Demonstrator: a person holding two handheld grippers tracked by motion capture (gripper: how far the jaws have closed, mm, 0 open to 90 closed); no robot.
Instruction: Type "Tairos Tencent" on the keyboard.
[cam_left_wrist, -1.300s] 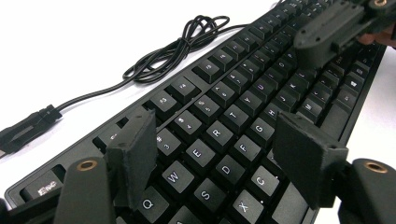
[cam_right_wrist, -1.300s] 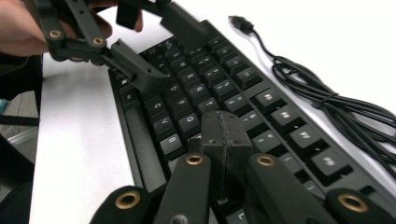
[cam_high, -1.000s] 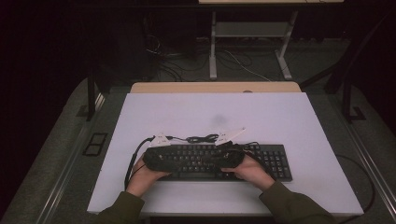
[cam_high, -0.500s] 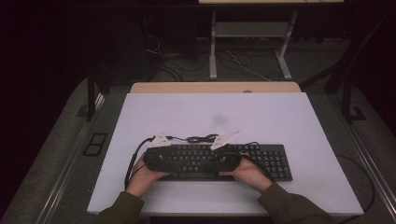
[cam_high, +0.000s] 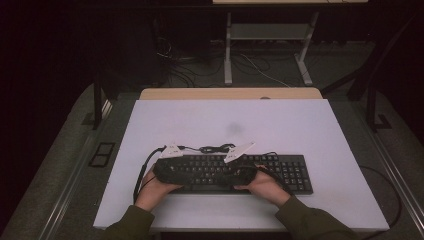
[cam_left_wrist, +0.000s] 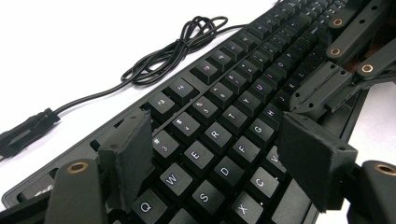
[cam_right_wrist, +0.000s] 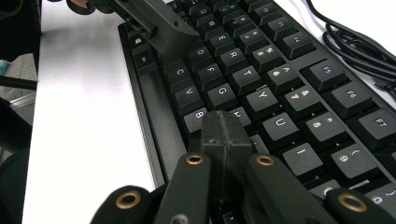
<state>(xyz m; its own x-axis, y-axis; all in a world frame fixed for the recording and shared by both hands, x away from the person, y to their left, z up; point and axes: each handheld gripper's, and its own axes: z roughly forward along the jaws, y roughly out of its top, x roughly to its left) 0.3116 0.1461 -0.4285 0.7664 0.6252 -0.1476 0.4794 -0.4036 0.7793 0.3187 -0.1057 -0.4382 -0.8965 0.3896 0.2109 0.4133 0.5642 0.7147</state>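
A black keyboard (cam_high: 292, 172) lies across the near half of the white table (cam_high: 225, 120). My left gripper (cam_high: 195, 174) hovers low over its left keys (cam_left_wrist: 219, 158), open, with its pads either side of the Q-to-G letter keys and nothing held. My right gripper (cam_high: 227, 174) faces it from the right, shut, with its joined tips (cam_right_wrist: 226, 128) resting down around the H and J keys. In the left gripper view the right gripper (cam_left_wrist: 317, 88) sits on the keys ahead. In the right gripper view one finger (cam_right_wrist: 163, 32) of the left gripper hangs over the left-hand keys.
The keyboard's black cable (cam_high: 215, 148) lies coiled on the table just behind it (cam_left_wrist: 177, 46), ending in a plug (cam_left_wrist: 28, 128). A wooden strip (cam_high: 230, 93) borders the table's far edge. Desk legs and floor cables (cam_high: 260, 65) stand beyond.
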